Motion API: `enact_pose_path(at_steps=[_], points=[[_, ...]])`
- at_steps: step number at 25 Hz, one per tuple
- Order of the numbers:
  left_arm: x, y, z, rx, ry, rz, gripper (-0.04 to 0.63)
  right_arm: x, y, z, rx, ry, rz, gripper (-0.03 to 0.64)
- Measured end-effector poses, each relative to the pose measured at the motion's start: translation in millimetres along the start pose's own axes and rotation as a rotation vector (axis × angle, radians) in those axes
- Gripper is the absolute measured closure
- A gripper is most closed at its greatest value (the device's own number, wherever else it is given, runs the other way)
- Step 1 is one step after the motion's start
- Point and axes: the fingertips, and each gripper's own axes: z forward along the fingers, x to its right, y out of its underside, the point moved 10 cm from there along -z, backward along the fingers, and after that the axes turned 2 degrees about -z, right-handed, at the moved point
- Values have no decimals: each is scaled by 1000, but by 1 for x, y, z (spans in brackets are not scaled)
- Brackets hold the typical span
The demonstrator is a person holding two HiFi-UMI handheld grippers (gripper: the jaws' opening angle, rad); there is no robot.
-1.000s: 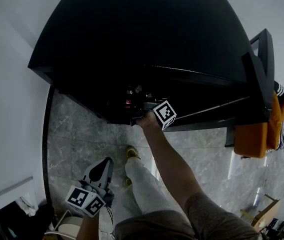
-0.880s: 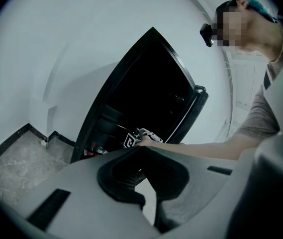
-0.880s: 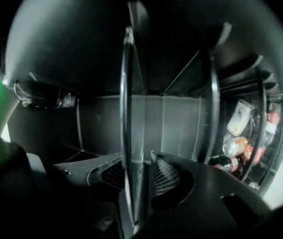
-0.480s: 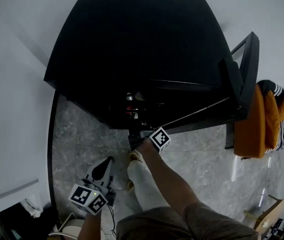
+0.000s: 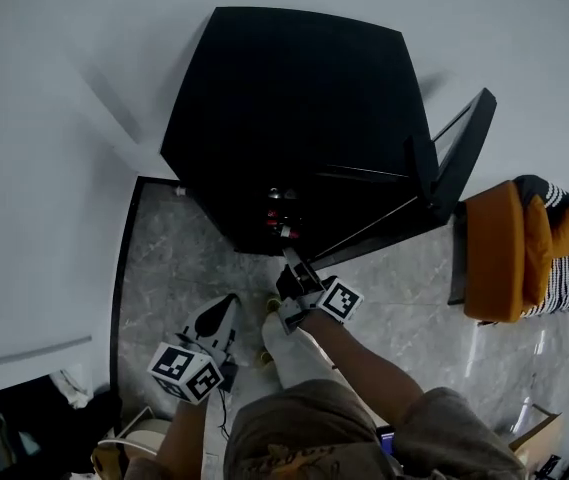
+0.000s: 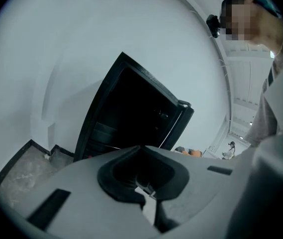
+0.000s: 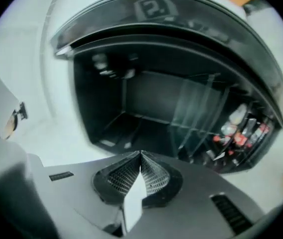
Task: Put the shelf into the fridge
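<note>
Left hand-held gripper and right hand-held gripper closed, empty. Shelf looks inside fridge; confirm it sits level.

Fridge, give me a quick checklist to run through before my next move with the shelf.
1. Fridge door open: ok, it stands wide open.
2. Right hand-held gripper free: ok, jaws together on nothing, outside the fridge.
3. Left hand-held gripper free: ok, jaws together on nothing, held low at the person's side.
4. Shelf inside the fridge: ok, a clear panel shows inside the compartment in the right gripper view.
5. Shelf seated level on its supports: cannot tell, the view is blurred and bent.
</note>
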Motion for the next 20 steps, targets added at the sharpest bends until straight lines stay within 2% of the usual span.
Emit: enact_pose_path(at_steps=[7,11,14,20], points=[[37,-24,-36,40,11,23,595,-107,15,-29,-308,-205,-156,595],[56,-34,-51,57,31,51,595,-150,18,-47,-453,-290,-316,595],[73,-42,-63,57,63,81,595,-183,19,-58,-556,-372,-483,595],[93,-50,-84,90,100,124,595,-234,23,-73,-702,-469,-705,595]])
